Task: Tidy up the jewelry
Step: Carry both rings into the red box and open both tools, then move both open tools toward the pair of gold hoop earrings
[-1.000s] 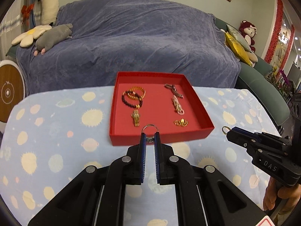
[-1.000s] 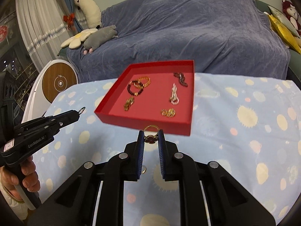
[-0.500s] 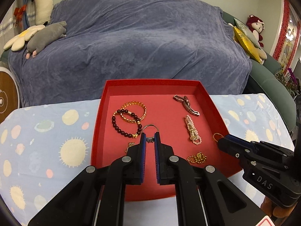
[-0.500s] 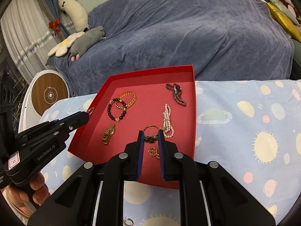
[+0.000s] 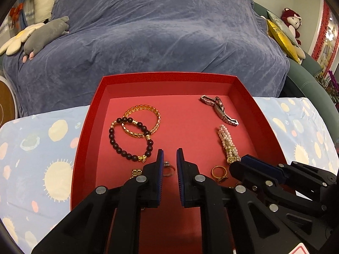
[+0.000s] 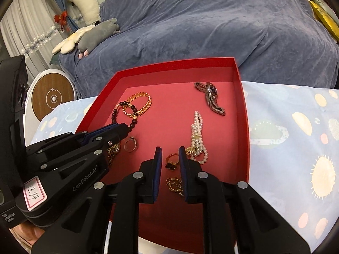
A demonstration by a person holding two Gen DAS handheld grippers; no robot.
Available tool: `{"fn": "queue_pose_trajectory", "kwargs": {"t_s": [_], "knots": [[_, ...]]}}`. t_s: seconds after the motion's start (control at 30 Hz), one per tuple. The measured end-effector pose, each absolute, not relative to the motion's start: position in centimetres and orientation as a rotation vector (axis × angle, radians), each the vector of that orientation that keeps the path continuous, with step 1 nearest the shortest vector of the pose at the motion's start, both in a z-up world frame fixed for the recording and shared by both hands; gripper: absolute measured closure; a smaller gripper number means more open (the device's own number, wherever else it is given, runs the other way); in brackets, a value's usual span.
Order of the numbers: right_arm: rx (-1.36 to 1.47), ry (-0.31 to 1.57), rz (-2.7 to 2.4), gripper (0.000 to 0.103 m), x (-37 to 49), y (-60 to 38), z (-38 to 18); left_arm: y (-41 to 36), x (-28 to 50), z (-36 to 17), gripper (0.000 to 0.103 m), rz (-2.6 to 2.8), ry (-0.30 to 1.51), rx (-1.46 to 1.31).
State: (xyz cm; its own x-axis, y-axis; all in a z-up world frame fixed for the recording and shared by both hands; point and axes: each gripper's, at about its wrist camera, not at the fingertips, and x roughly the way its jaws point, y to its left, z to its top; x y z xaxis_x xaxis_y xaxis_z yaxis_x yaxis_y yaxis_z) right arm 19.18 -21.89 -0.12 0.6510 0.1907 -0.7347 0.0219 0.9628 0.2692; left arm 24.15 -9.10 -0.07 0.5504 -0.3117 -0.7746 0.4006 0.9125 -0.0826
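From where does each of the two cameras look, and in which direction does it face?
Left wrist view: sits on the left gripper, looks down along its fingers into the red tray, sofa behind; its jaws are opening, a silver ring below them; the right gripper enters from the right.
Right wrist view: sits on the right gripper, faces the tray too; jaws opening above a gold ring; the left gripper enters from the left.
Both share tray, bracelets, watch and sofa.
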Motion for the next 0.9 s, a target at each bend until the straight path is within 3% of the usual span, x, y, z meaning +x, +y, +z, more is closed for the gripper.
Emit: {"fn": "queue_pose_trajectory", "kwargs": {"t_s": [0.03, 0.2, 0.33, 0.47, 0.6, 0.7, 0.77, 0.9], "knots": [[0.269, 0.853, 0.094, 0.086, 19.1, -22.1, 0.2, -8.9, 24.2, 0.1, 0.081, -0.418, 0.892, 0.098], [0.287, 0.812, 0.076, 0.086, 17.0, -23.4, 2.9, -7.4, 22.7, 2.7, 0.078, -0.411, 0.853, 0.062], [0.252, 0.777, 0.063, 0.075, 13.7, -23.5, 5.6, -5.2, 19.7, 5.2, 0.068, -0.388, 0.825, 0.063], [0.201, 0.757, 0.062, 0.075, 9.9, -22.8, 7.3, -2.9, 16.2, 6.8, 0.066, -0.355, 0.805, 0.102], [0.192, 0.762, 0.069, 0.069, 6.2, -21.9, 7.3, -1.1, 12.6, 7.3, 0.064, -0.315, 0.795, 0.133], [0.234, 0.788, 0.089, 0.068, 4.0, -21.5, 6.3, 0.0, 10.2, 7.2, 0.055, -0.292, 0.793, 0.137], [0.245, 0.805, 0.093, 0.065, 2.9, -21.1, 5.9, 0.3, 8.7, 6.9, 0.044, -0.273, 0.785, 0.157], [0.239, 0.817, 0.087, 0.054, 1.3, -20.0, 4.7, 0.6, 6.5, 5.7, 0.040, -0.253, 0.791, 0.168]]}}
